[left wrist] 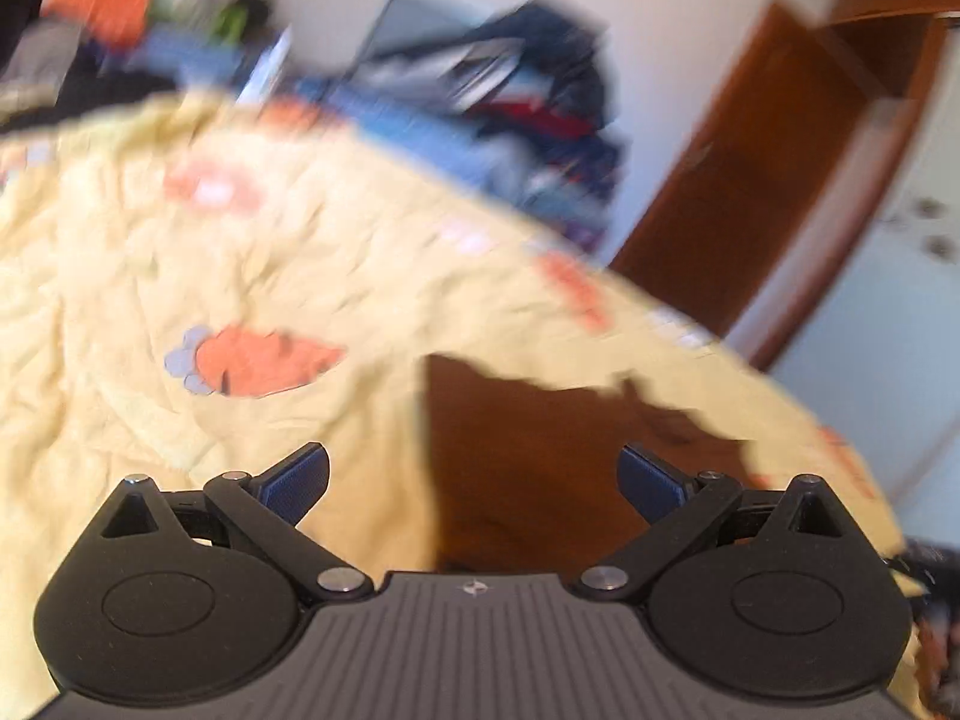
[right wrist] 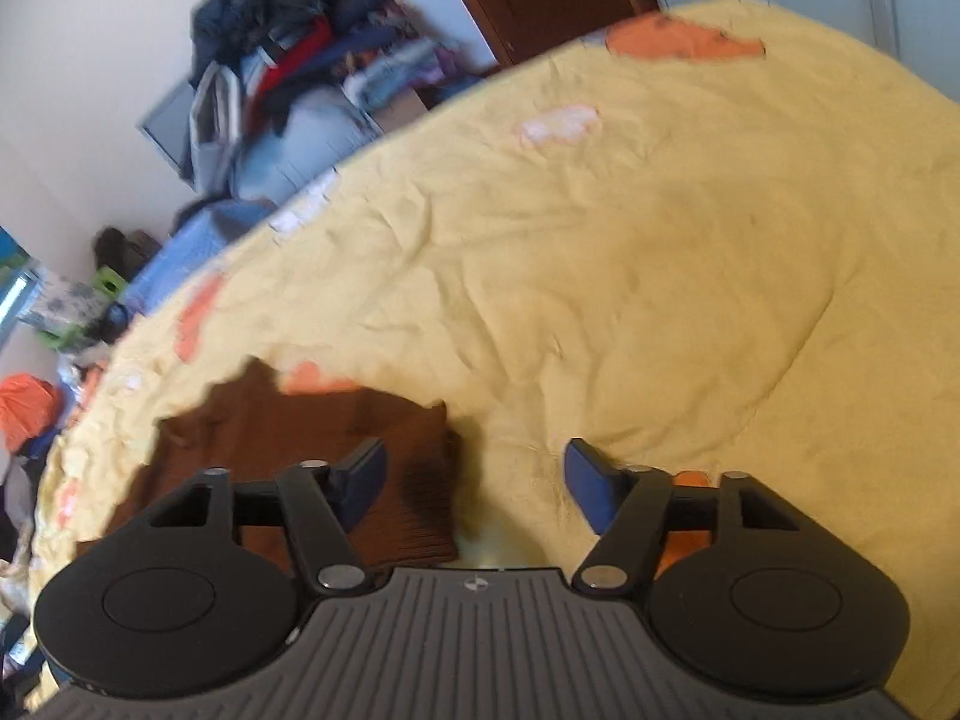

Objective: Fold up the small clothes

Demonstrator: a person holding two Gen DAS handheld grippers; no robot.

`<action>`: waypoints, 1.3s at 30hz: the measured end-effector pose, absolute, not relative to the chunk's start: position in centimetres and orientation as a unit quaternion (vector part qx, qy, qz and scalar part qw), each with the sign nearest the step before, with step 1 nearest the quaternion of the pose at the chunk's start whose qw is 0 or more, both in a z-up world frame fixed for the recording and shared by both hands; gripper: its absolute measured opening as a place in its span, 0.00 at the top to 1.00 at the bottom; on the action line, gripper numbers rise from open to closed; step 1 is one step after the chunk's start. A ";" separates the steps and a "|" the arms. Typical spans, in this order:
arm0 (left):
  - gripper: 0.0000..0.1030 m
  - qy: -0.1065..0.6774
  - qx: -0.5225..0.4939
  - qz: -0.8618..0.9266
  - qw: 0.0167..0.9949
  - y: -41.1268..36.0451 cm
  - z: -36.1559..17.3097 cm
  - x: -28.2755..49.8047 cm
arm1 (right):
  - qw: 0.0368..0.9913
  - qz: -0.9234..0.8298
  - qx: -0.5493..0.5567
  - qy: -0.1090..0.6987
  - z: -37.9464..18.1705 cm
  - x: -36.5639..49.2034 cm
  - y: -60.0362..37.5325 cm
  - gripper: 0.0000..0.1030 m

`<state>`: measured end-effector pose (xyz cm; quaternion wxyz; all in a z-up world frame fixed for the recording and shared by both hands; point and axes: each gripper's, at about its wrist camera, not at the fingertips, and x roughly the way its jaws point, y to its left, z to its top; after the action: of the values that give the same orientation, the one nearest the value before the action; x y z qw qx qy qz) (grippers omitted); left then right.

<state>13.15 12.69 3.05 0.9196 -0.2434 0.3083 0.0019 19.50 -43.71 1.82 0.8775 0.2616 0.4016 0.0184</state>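
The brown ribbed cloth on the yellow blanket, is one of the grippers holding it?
No. The left gripper and right gripper are both open and empty; the brown ribbed cloth lies loose on the yellow blanket.

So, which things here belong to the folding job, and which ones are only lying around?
For the job:
- brown garment
- left gripper, open
- right gripper, open
- yellow bedspread under it

Lying about:
- clothes pile
- orange item
- wooden door

Both wrist views low over yellow bedspread (left wrist: 300, 252), sharing brown garment (right wrist: 336, 420)
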 end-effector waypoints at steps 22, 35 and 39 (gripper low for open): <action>0.03 0.310 -0.079 0.003 0.947 10.6 3.3 13.1 | 0.897 0.073 0.244 0.360 2.6 16.4 -39.8 0.34; 0.87 0.346 -0.047 -0.028 0.937 10.3 1.1 8.5 | 0.885 0.095 0.229 0.395 0.4 10.9 -39.4 0.88; 0.50 0.381 -0.157 -0.075 0.908 12.7 1.8 5.0 | 0.873 0.124 0.268 0.389 1.5 7.3 -39.5 0.22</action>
<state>4.98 12.65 1.80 0.9082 -0.1570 0.3807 -0.0752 7.27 -39.48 1.54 0.8727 0.2675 0.3891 0.1242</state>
